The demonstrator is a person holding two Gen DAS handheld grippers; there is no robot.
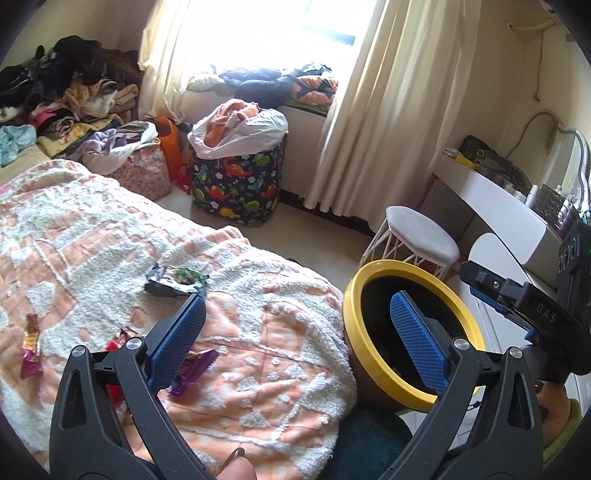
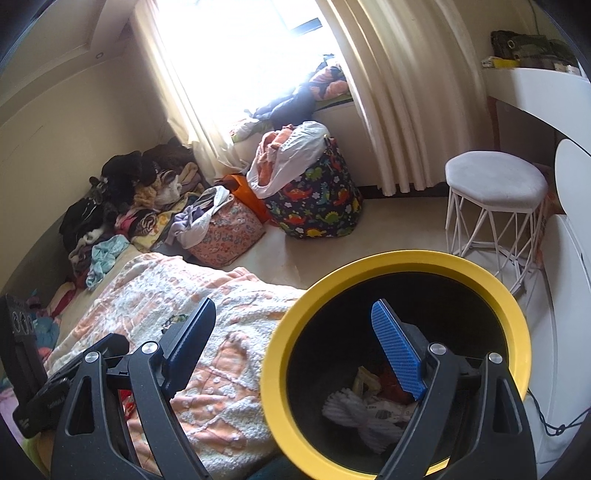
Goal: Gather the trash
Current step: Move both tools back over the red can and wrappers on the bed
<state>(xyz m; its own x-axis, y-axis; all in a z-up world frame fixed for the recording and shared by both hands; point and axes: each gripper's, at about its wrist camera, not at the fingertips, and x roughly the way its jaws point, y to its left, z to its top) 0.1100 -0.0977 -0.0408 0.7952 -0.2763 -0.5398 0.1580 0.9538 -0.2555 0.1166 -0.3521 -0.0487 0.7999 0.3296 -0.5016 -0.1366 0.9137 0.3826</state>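
Both grippers, left (image 1: 295, 332) and right (image 2: 295, 347), have jaws wide open, empty. Left should reach the wrapper (image 1: 175, 280) on the bed (image 1: 258, 369), pinching low, then carry it to the bin (image 2: 461, 264).

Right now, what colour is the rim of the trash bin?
Yellow; the rim of the trash bin shows best in the right wrist view.

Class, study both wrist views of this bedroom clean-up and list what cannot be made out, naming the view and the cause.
- Purple wrapper: left wrist view, partly hidden behind the left gripper finger.
- Bin contents: right wrist view, dark inside, partly hidden by the right gripper.
- Window: overexposed in both views.
- Desk items: left wrist view, too small and distorted.
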